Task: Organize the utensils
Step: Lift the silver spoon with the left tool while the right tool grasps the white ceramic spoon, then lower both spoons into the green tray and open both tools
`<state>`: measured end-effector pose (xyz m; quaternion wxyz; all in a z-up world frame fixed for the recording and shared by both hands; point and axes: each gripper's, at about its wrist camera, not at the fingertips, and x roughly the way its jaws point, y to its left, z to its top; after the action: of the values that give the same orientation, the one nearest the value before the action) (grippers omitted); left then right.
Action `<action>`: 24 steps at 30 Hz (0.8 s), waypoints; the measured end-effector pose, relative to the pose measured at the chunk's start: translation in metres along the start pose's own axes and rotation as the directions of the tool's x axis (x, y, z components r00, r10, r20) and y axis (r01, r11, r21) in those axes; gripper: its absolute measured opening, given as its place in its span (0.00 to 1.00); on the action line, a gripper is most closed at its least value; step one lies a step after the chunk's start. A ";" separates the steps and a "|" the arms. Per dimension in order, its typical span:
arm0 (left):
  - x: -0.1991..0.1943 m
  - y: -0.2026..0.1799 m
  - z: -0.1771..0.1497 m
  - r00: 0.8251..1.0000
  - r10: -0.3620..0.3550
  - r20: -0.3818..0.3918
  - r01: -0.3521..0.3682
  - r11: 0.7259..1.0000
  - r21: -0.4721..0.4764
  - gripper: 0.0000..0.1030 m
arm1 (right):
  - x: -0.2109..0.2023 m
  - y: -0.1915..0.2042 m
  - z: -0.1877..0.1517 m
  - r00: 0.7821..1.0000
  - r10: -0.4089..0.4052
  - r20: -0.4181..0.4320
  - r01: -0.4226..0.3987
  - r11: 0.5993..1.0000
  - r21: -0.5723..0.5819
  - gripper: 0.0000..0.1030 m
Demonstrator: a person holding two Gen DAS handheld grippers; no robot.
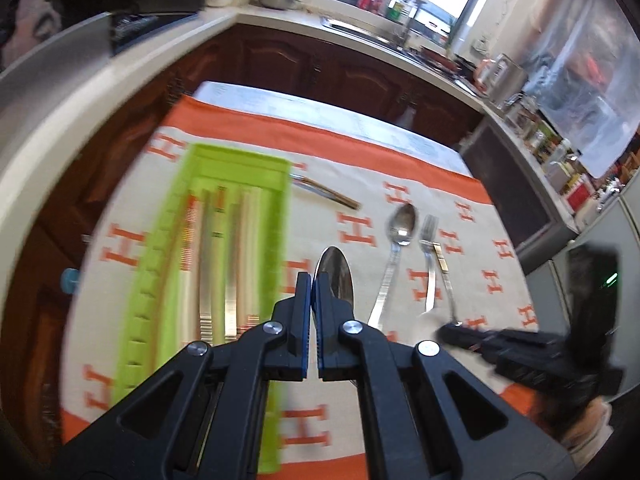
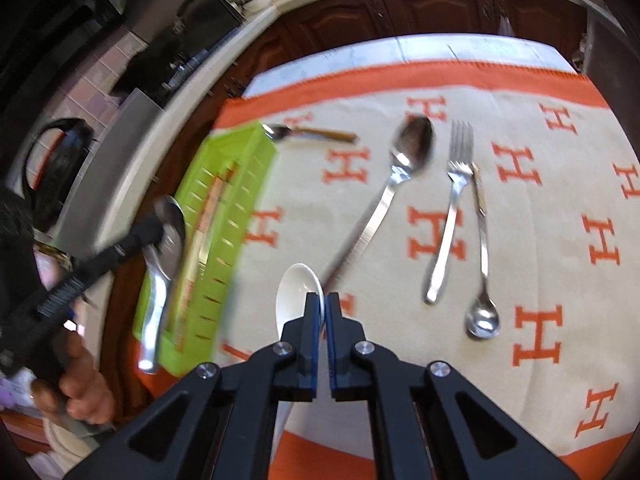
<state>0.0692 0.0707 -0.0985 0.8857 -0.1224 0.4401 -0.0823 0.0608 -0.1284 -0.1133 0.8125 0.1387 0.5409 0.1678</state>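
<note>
1. Step: we're carrying two spoons to the green tray (image 1: 224, 248). Left gripper (image 1: 311, 280) is clamped on a steel spoon (image 1: 334, 276); right gripper (image 2: 324, 300) is clamped on a white spoon (image 2: 298, 300).
2. Tray sits at the cloth's (image 2: 520, 200) left edge, long axis running near edge to far edge. Slots look empty, though blur hides detail.
3. Steel spoon: held off the cloth at the tray's outer left side in the right view, bowl toward the far edge, handle hanging back toward us. Long axis is roughly parallel to the tray.
4. White spoon: bowl sticks out left of the fingers and points to the far edge. Its handle is hidden under the gripper.
5. Still on the cloth mid-field: long spoon (image 2: 400, 168), bowl far; fork (image 2: 452, 200), tines far; small spoon (image 2: 482, 264), bowl near, touching the fork. A wood-handled piece (image 2: 312, 133) lies crosswise at the tray's far right corner.
6. Next, in our judgement: bring the steel spoon over a slot, keep its axis along the slot, lower, then release. Same for the white one.
</note>
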 end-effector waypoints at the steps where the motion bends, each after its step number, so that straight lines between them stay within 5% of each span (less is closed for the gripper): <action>1: -0.005 0.008 0.001 0.999 0.031 0.008 -0.031 1.000 0.005 0.00 | -0.004 0.005 0.004 1.000 0.011 0.011 -0.011 1.000 0.001 0.03; 11: -0.013 0.040 0.003 0.969 0.242 0.051 -0.245 0.966 0.079 0.00 | 0.002 0.093 0.047 0.989 0.089 0.115 -0.084 0.996 -0.043 0.03; 24: 0.032 0.049 0.001 0.951 0.309 0.013 -0.308 0.942 0.136 0.00 | 0.078 0.125 0.055 0.997 -0.025 0.068 0.033 0.991 -0.128 0.03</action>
<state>0.0909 0.1092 -0.1367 0.8922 0.0093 0.4508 0.0268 0.1238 0.0153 -0.1065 0.8396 0.0835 0.5036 0.1859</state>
